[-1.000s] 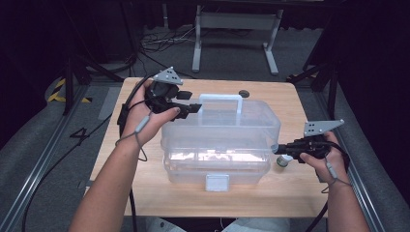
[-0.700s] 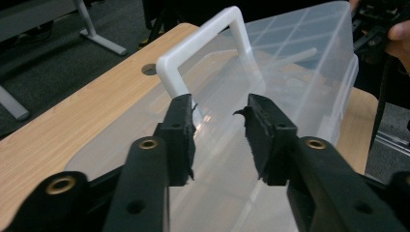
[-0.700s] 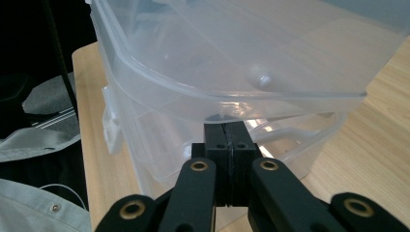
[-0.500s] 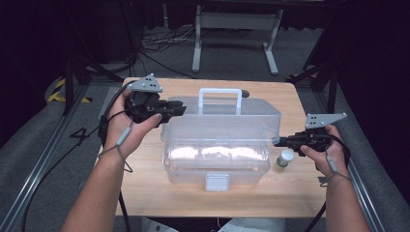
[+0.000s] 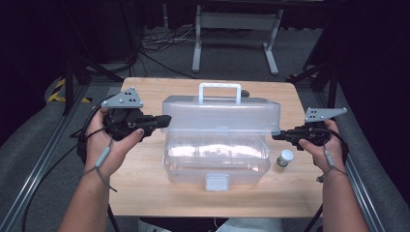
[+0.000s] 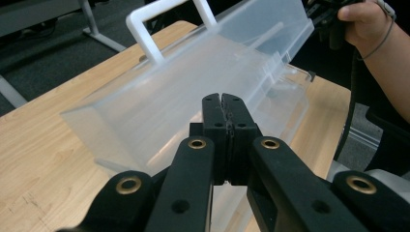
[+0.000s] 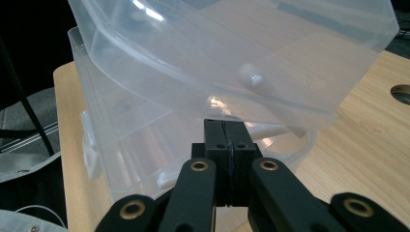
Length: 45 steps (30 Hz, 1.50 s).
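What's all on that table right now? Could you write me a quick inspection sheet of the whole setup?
Surface: wooden table, bare around the box.
Job's things: clear plastic box, its lid raised and tilted, white handle on top, front latch hanging free.
Clutter: small white-capped jar right of the box.
Grippers: left gripper at the lid's left end, jaws just closed, nothing between them; right gripper shut, its tip under the lid's right edge.
Cables: one trails from each gripper; more lie on the floor behind.
Surroundings: grey floor, metal stand legs, dark room.

Small jar (image 5: 284,157) label unreadable
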Available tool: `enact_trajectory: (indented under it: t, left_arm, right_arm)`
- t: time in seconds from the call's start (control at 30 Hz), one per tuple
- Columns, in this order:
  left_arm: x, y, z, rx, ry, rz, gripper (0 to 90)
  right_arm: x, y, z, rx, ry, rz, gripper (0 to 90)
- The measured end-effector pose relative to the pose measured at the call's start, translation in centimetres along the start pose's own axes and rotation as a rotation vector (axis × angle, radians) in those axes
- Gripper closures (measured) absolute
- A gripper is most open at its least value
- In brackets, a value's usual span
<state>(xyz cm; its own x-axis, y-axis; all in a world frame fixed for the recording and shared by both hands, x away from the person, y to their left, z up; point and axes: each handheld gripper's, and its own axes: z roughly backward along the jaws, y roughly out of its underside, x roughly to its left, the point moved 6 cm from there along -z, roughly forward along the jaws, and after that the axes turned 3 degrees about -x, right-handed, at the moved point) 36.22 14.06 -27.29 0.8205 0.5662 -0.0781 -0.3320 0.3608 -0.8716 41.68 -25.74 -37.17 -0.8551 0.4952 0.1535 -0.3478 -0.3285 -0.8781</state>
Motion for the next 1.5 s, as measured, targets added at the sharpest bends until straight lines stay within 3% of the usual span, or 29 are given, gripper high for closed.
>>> enact_trajectory:
  t: [0.13,0.5,0.8,0.93,1.03,1.2,1.5]
  left_arm:
    - [-0.3,0.9,-0.3,0.013,0.007,-0.002,89.6]
    - [-0.5,2.8,-1.7,0.026,0.028,0.005,89.3]
    - [0.4,4.6,-3.0,-0.031,0.038,0.061,88.4]
    - [1.2,5.0,-3.5,-0.023,-0.053,0.038,86.5]
    - [1.8,5.3,-3.8,-0.027,-0.080,0.039,85.8]
    - [2.9,5.8,-4.3,-0.051,-0.102,0.072,82.4]
    - [3.5,6.1,-4.9,-0.066,-0.099,0.075,88.2]
  right_arm:
    - [0.2,-0.3,0.0,-0.028,-0.001,0.000,90.0]
    - [0.4,-0.6,0.0,-0.065,0.055,0.000,90.0]
    - [0.6,-0.8,0.2,-0.113,0.086,-0.009,90.0]
    - [0.6,-0.8,0.2,-0.124,0.091,-0.011,90.0]
    - [0.7,-0.7,0.2,-0.123,0.097,-0.008,90.0]
    - [0.8,-0.7,0.0,-0.134,0.096,-0.006,90.0]
    - [1.0,-0.5,0.0,-0.136,0.094,-0.007,90.0]
